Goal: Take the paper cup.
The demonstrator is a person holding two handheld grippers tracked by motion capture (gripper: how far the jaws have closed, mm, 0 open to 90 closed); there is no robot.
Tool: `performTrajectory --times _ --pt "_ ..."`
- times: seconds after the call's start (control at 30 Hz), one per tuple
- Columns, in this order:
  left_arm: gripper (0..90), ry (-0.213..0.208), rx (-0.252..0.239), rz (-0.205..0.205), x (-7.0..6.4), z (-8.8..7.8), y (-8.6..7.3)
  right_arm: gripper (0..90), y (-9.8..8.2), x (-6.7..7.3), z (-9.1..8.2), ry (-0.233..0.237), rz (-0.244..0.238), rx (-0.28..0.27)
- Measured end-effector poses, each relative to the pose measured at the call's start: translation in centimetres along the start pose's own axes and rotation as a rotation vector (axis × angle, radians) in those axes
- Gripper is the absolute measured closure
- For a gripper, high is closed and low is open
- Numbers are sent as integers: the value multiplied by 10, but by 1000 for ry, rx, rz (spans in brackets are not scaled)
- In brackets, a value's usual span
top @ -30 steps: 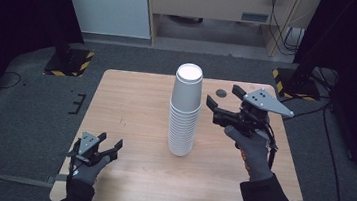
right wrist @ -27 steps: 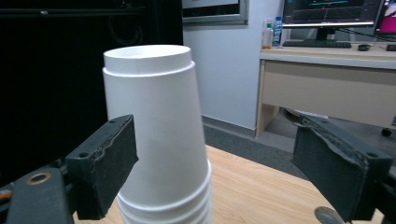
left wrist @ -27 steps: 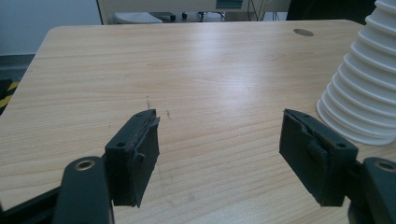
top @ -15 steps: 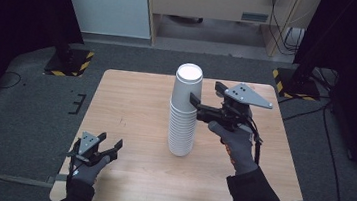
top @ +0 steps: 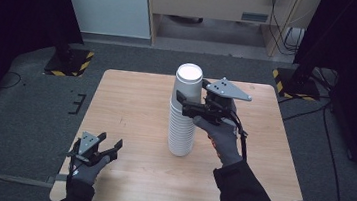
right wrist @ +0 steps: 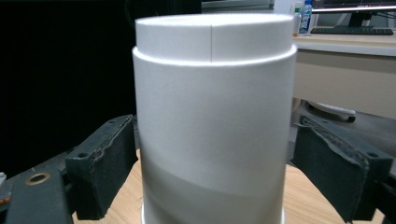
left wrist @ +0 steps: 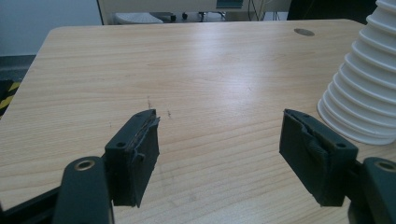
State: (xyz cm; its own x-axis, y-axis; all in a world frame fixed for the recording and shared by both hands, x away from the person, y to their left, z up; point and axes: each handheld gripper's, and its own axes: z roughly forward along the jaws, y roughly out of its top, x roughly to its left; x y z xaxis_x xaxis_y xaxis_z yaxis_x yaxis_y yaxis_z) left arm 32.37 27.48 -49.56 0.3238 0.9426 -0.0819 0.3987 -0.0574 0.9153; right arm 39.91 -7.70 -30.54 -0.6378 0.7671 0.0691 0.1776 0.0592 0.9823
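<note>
Grey carpet surrounds the wooden table (top: 135,106) in my high view. My cup stack (top: 184,112) stands upside down near the table's middle. My right gripper (top: 189,104) sits up at the stack's top, jaws spread either side of it. My left gripper (top: 103,149) rests near the front left corner, released.

Left gripper view: jaws wide apart over bare wood, stack (left wrist: 363,88) at the right edge.

Right gripper view: top cups (right wrist: 212,121) stand between my parted jaws; I can't tell whether the pads touch.

No legible text, label, brand or number anywhere — plain white paper cup stack (top: 184,112) unmarked; pale wooden table (top: 131,100) likewise bare of print.
</note>
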Motion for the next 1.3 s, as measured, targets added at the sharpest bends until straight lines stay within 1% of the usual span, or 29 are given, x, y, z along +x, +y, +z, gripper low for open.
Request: performTrajectory --times 0.1,0.3,0.57,0.87,1.07,1.2,1.3 --pt "272 0 1 2 0 0 0 135 -2 0 6 -2 -6 14" --pt "271 -1 0 1 0 0 0 133 -5 1 14 -4 -1 22" --pt "271 0 0 1 0 0 0 129 -7 3 23 -22 -3 28" --pt "271 1 -1 2 0 0 0 144 -6 3 22 -27 -2 27" --pt "271 0 -1 1 0 0 0 147 -1 4 19 -21 -1 0" --pt "271 0 -2 0 0 -1 0 148 5 5 17 -24 -9 -14" --pt "271 0 -2 1 0 -1 0 149 9 5 16 -23 -5 -23"
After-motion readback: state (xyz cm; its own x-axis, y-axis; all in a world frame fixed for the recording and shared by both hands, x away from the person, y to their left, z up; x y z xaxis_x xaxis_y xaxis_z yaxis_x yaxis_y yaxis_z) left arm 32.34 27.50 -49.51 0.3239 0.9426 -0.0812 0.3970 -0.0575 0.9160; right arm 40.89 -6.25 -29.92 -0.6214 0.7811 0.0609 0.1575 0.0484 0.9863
